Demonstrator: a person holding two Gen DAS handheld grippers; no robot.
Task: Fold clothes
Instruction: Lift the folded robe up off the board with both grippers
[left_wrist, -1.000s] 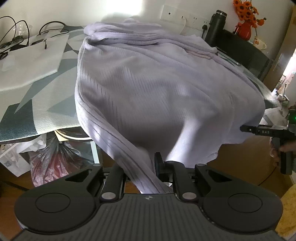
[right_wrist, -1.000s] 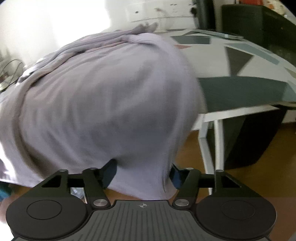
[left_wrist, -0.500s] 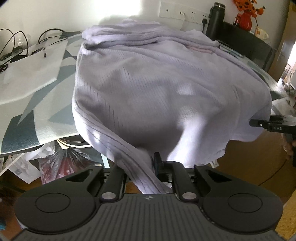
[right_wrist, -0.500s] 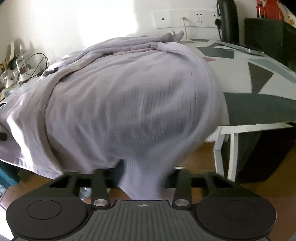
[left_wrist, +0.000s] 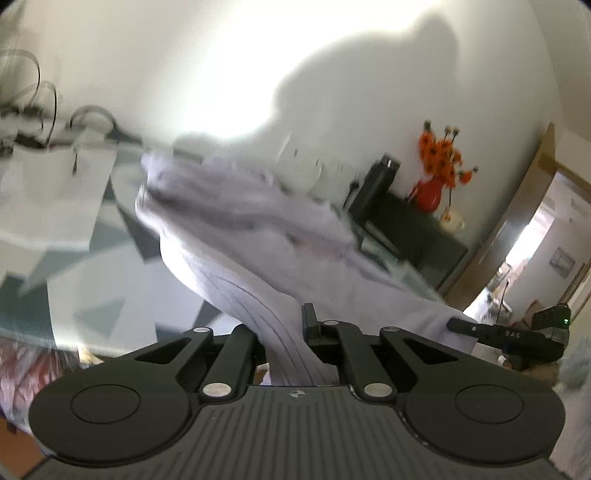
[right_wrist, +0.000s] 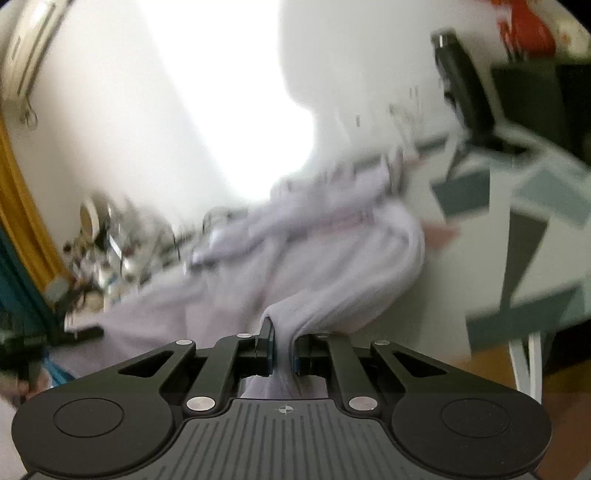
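Note:
A lilac ribbed garment (left_wrist: 258, 236) lies bunched on the patterned table (left_wrist: 85, 280), its near edge lifted toward both cameras. My left gripper (left_wrist: 282, 332) is shut on the ribbed hem, which runs down between its fingers. In the right wrist view the same garment (right_wrist: 332, 258) stretches from the table to my right gripper (right_wrist: 282, 347), which is shut on a fold of the cloth. The right gripper (left_wrist: 506, 334) also shows at the right edge of the left wrist view, holding the far corner. Both views are blurred by motion.
A black flask (left_wrist: 373, 184), a red vase of orange flowers (left_wrist: 436, 173) and a dark cabinet (left_wrist: 413, 229) stand at the back right. White paper and cables (left_wrist: 48, 162) lie on the table's left. A white table leg (right_wrist: 528, 365) stands at the right.
Both grippers have risen and tilted upward, lifting the garment's near edge off the table's front. The right gripper closed on the cloth; the hanging cloth now bunches toward the wall.

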